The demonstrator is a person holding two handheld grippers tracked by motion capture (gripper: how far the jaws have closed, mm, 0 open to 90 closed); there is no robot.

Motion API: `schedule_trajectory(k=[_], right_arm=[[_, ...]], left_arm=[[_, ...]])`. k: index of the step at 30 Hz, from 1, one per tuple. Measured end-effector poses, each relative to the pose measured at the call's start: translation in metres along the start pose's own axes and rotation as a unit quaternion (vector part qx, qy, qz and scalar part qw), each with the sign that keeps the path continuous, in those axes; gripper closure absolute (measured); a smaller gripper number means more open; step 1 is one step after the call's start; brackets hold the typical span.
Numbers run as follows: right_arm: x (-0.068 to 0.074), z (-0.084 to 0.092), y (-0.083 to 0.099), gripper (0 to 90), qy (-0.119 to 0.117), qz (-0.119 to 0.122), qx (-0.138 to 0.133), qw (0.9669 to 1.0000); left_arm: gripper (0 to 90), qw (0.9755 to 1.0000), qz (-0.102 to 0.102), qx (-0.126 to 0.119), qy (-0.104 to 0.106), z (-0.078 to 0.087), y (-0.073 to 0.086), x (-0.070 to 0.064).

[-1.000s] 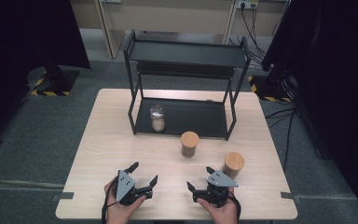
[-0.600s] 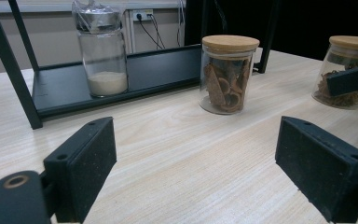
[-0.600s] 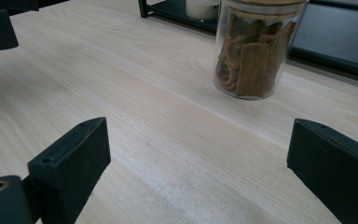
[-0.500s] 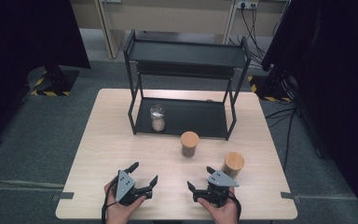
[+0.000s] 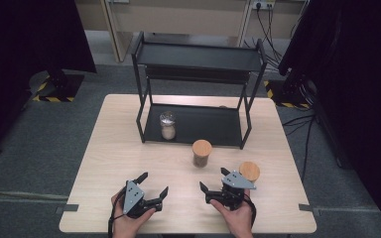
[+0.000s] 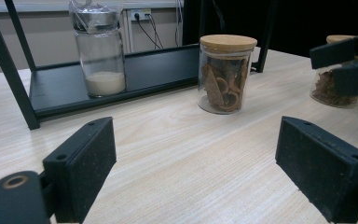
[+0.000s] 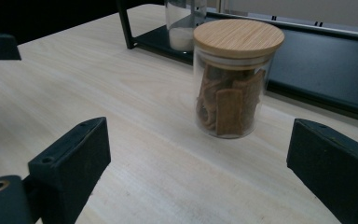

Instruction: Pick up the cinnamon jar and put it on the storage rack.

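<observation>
So, pre-grasp: both grippers [image 5: 151, 191] [image 5: 213, 186] rest w/ jaws apart; next prob. needs reaching the cork-lidded jar [image 5: 201, 153].

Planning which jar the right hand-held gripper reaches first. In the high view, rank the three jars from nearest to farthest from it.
From the right hand-held gripper:
1. Wooden-lidded jar just right of it, near the table's front.
2. Wooden-lidded jar mid-table, before the rack.
3. Jar of white powder on the rack's bottom shelf, left end.
</observation>
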State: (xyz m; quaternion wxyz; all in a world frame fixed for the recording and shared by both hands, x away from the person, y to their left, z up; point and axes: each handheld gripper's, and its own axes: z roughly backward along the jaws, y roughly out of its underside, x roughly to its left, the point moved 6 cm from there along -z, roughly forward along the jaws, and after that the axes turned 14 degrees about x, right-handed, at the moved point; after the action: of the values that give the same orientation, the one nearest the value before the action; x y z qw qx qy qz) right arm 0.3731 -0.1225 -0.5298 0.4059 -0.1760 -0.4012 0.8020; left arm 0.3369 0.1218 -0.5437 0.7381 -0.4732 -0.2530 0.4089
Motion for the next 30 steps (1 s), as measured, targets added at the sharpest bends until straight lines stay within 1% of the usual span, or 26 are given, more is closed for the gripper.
schedule_trajectory(k=[7,13,17,25,27,30], right_arm=[[-0.005,-0.008,-0.013,7.1,0.011,-0.003,-0.006,0.9999],[-0.01,-0.019,-0.033,8.0,0.021,-0.001,-0.011,0.9997],[-0.014,-0.027,-0.043,8.4,0.026,-0.005,-0.01,0.9996],[-0.019,-0.047,-0.049,10.8,0.032,-0.006,0.004,0.9995],[-0.021,-0.051,-0.05,12.6,0.032,-0.008,0.007,0.9994],[-0.023,-0.055,-0.052,16.0,0.034,-0.004,0.007,0.9994]], left_arm=[[11.7,1.0,-0.005,-0.001,-0.001,0.0,0.0,-0.001],[11.7,1.0,-0.007,-0.001,-0.001,0.0,0.0,-0.001],[11.7,1.0,-0.008,-0.002,0.0,0.001,0.0,-0.001],[11.7,0.9999,-0.012,-0.002,0.001,0.001,0.0,-0.003],[11.7,0.9999,-0.013,-0.002,0.001,0.001,0.0,-0.003],[11.7,0.9999,-0.011,-0.001,0.003,0.001,0.0,-0.003]])
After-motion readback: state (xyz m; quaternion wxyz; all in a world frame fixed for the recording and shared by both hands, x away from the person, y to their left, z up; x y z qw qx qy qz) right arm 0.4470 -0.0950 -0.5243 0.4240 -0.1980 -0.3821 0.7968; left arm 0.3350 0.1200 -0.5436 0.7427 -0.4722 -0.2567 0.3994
